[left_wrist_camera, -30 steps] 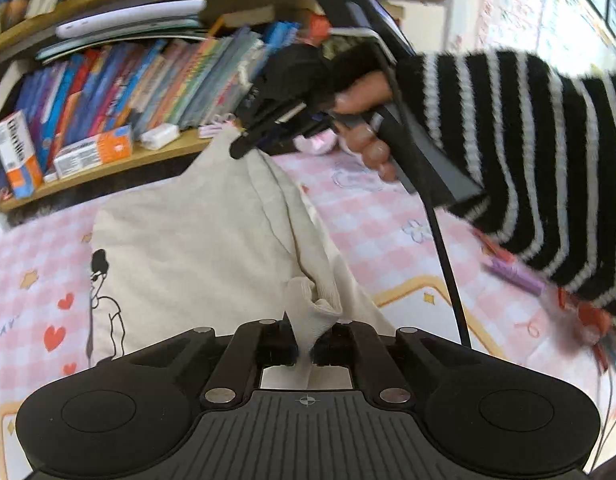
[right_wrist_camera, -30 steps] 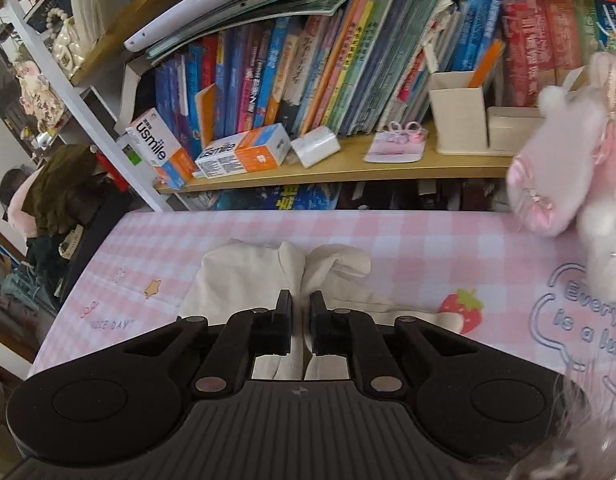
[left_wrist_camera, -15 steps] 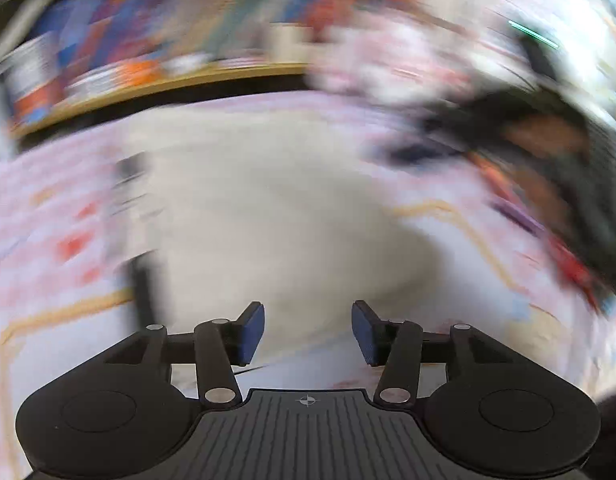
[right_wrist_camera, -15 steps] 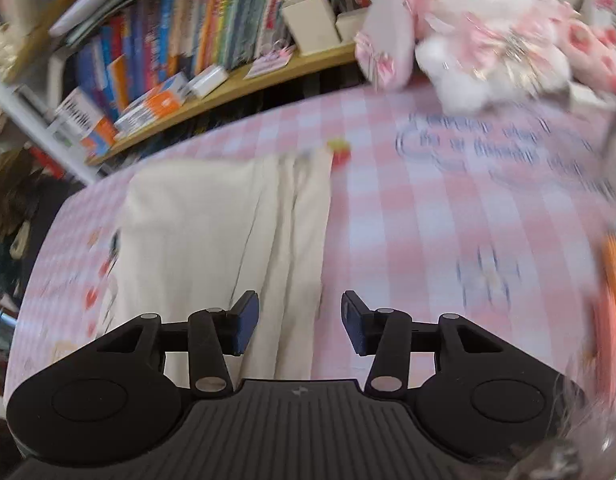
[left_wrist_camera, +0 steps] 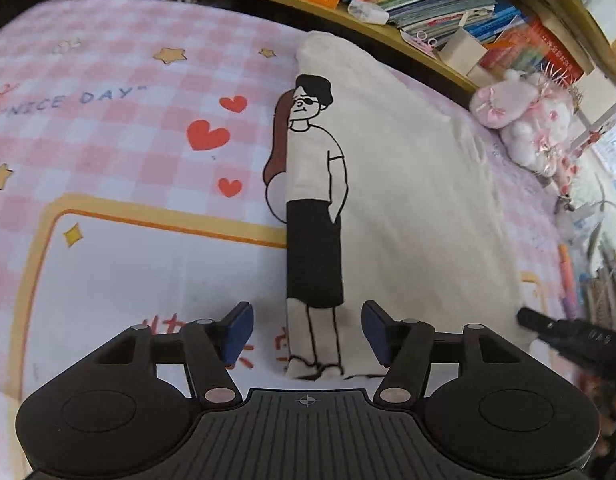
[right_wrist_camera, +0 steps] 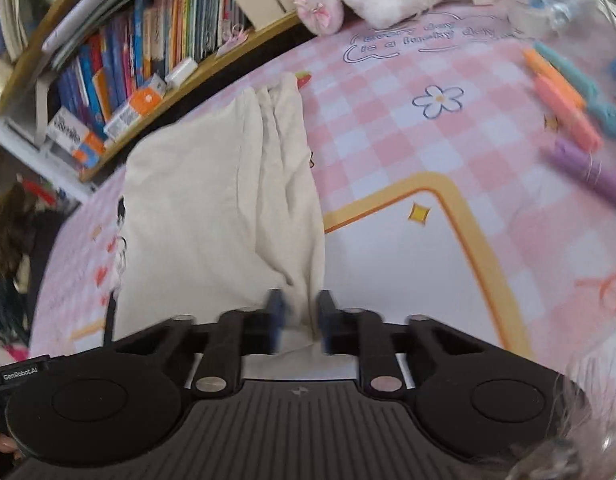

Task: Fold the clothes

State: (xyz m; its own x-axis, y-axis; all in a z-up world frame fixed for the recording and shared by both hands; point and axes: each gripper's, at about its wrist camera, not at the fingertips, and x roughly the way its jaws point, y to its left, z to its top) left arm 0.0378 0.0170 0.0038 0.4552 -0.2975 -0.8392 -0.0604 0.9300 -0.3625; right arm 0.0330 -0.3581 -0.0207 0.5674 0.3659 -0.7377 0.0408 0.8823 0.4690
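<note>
Pink checked bench mat, soft cream shirt folded long.
Left gripper jaws released; right gripper jaws nearly closed around its creased hem.

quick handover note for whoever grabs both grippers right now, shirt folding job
Left gripper: open, holding nothing, over the near end of the cream shirt.
Right gripper: partly closed around the shirt's bunched right edge at the near end; blurred, so a grip is not certain.
Shirt: lying lengthwise on the pink checked mat, both sides folded in, cartoon print along the left fold.
Left: fold it end to end and tidy the bunched right side.
</note>
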